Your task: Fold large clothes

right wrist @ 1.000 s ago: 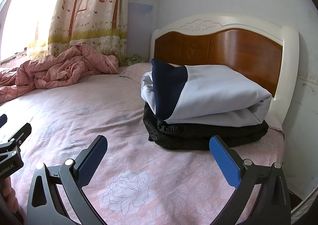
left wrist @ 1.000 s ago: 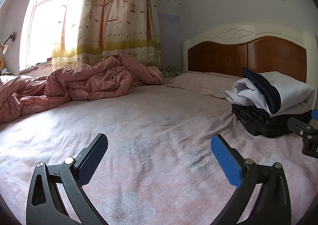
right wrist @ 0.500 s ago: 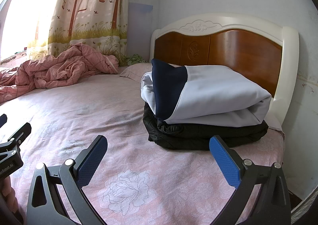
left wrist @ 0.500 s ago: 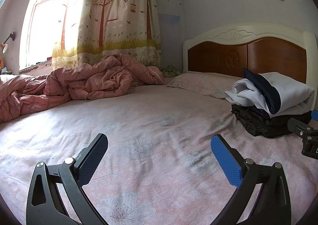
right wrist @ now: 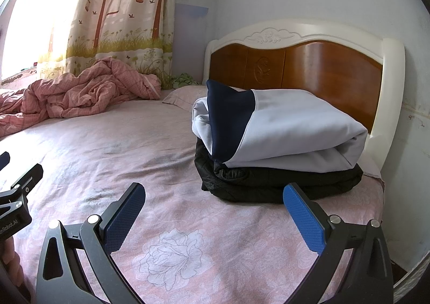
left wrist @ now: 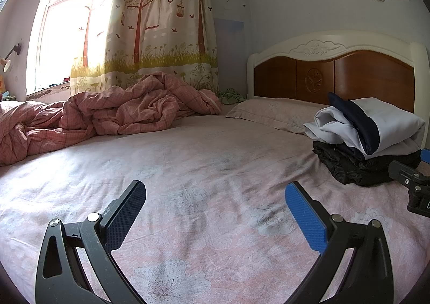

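A folded white garment with a navy panel [right wrist: 290, 129] lies on top of a folded black jacket [right wrist: 268, 183] on the pink bed, near the headboard. The stack also shows at the right in the left wrist view [left wrist: 376, 129]. My right gripper [right wrist: 214, 212] is open and empty, a short way in front of the stack. My left gripper [left wrist: 215, 210] is open and empty over bare sheet, left of the stack. Part of the right gripper shows at the right edge of the left wrist view [left wrist: 414, 185].
A crumpled pink quilt [left wrist: 107, 113] lies at the far left of the bed by the curtain [left wrist: 150, 21]. A pink pillow [left wrist: 268, 113] lies against the wooden headboard [right wrist: 309, 67]. The bed's right edge [right wrist: 381, 188] is just beyond the stack.
Both grippers stay open and nearly still. The left wrist view has shifted very slightly; the clothes stack has not moved.
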### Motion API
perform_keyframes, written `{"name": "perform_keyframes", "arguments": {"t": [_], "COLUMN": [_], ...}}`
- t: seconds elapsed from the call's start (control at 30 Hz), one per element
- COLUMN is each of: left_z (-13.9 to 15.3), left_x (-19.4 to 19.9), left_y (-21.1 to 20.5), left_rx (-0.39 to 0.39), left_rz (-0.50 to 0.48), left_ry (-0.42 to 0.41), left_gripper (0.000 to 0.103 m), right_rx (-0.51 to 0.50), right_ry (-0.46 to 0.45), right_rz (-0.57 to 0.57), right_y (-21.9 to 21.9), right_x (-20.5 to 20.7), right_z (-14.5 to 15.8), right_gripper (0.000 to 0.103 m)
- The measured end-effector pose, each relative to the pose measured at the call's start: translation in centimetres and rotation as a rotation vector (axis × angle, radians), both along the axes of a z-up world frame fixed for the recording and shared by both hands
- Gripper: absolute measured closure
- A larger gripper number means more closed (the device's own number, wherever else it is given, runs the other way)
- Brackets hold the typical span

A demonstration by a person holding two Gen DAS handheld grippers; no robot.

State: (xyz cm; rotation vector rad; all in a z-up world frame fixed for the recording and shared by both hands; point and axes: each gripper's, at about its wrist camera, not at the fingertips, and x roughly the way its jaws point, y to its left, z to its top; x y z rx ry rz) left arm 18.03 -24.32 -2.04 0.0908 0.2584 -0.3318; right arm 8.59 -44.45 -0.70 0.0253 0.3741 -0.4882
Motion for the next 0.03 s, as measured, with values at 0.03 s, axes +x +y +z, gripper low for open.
{"name": "perform_keyframes", "arguments": {"t": [0.03], "left_z": [0.00], "left_x": [0.00], "left_y": [-0.03], "left_rx": [0.000], "left_rz": [0.000], "left_ry": [0.000], "left_gripper": [0.000], "right_rx": [0.000], "right_ry": [0.000], "right_rz": [0.000], "right_y": [0.01], "right_x": [-0.02], "right_z": [0.00], "right_gripper": [0.000]}}
